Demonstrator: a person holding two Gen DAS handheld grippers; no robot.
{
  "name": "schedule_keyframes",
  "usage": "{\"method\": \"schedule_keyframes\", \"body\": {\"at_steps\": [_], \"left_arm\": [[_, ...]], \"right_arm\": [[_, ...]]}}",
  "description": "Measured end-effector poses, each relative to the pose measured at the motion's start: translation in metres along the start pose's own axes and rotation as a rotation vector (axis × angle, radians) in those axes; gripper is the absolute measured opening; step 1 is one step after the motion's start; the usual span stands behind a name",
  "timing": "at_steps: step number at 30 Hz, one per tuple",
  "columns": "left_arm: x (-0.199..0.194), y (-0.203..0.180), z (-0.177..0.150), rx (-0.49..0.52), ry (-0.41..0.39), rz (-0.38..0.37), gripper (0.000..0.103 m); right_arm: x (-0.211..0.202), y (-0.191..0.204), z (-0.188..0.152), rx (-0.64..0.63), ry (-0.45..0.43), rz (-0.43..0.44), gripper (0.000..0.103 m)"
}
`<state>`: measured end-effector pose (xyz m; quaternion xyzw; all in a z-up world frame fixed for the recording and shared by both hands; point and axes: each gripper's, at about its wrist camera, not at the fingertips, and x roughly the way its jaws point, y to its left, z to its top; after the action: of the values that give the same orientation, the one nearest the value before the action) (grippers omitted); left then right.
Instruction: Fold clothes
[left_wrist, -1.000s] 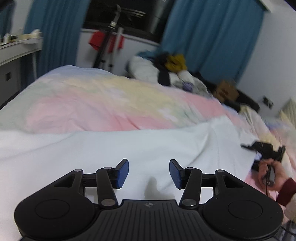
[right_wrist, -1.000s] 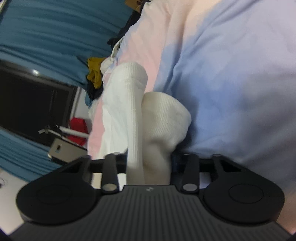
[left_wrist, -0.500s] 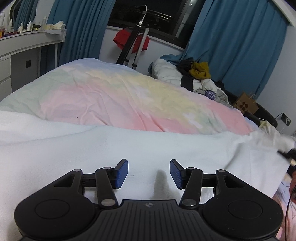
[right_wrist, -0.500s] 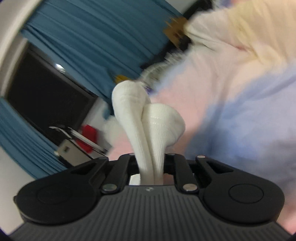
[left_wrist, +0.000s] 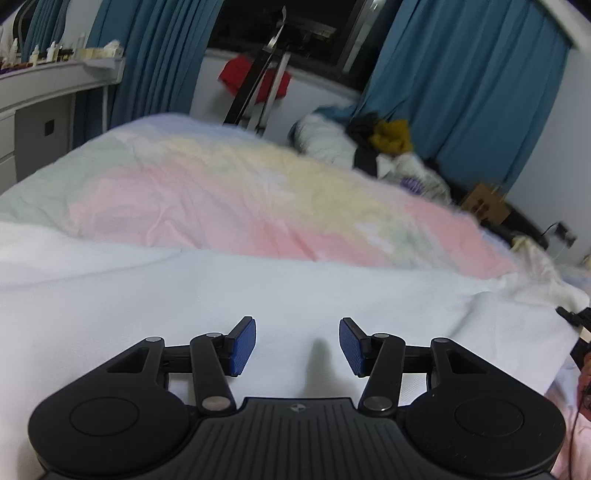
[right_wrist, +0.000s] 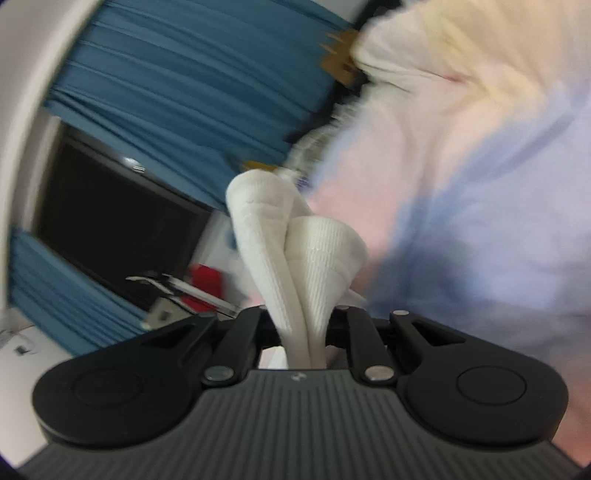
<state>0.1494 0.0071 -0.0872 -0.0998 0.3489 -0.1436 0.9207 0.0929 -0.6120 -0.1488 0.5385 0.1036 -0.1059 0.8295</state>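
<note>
A white garment (left_wrist: 258, 295) lies spread across the near part of the bed in the left wrist view. My left gripper (left_wrist: 297, 345) is open and empty, its blue pads (left_wrist: 242, 345) just above the white cloth. My right gripper (right_wrist: 301, 325) is shut on a bunched ribbed edge of the white garment (right_wrist: 295, 251), which sticks up out of the jaws. The right gripper's tip (left_wrist: 576, 325) shows at the right edge of the left wrist view, at the garment's right end.
The bed has a pastel pink, yellow and blue duvet (left_wrist: 240, 199). A pile of clothes (left_wrist: 376, 147) lies at the far side. Blue curtains (left_wrist: 461, 96), a dark window, a tripod (left_wrist: 258, 85) and a white desk (left_wrist: 44, 96) stand beyond. A cardboard box (left_wrist: 484, 203) sits far right.
The right gripper has swung up and tilted with the white cloth in it. The left gripper stays open over the garment; its view shifted slightly.
</note>
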Motion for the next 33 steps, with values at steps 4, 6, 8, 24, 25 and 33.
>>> {"method": "schedule_keyframes", "body": {"at_steps": [4,6,8,24,25,33], "left_arm": [[0.009,-0.005,-0.003,0.032,0.03,0.032,0.053],[0.012,-0.008,-0.005,0.052,0.046,0.049,0.053],[0.014,-0.009,-0.006,0.065,0.054,0.066,0.053],[-0.001,0.006,0.003,0.03,0.033,0.066,0.053],[-0.004,0.009,0.005,0.011,0.023,0.062,0.053],[-0.033,0.021,0.018,-0.029,-0.08,0.107,0.053]], "right_arm": [[0.009,-0.021,-0.004,0.068,0.035,-0.078,0.012],[0.01,-0.021,-0.007,0.043,0.038,-0.102,0.012],[0.01,-0.014,-0.01,-0.01,0.031,-0.114,0.012],[-0.057,0.19,-0.112,-0.913,-0.173,0.154,0.012],[-0.063,0.202,-0.133,-0.991,-0.176,0.181,0.012],[-0.072,0.216,-0.331,-1.588,0.203,0.327,0.012]]}}
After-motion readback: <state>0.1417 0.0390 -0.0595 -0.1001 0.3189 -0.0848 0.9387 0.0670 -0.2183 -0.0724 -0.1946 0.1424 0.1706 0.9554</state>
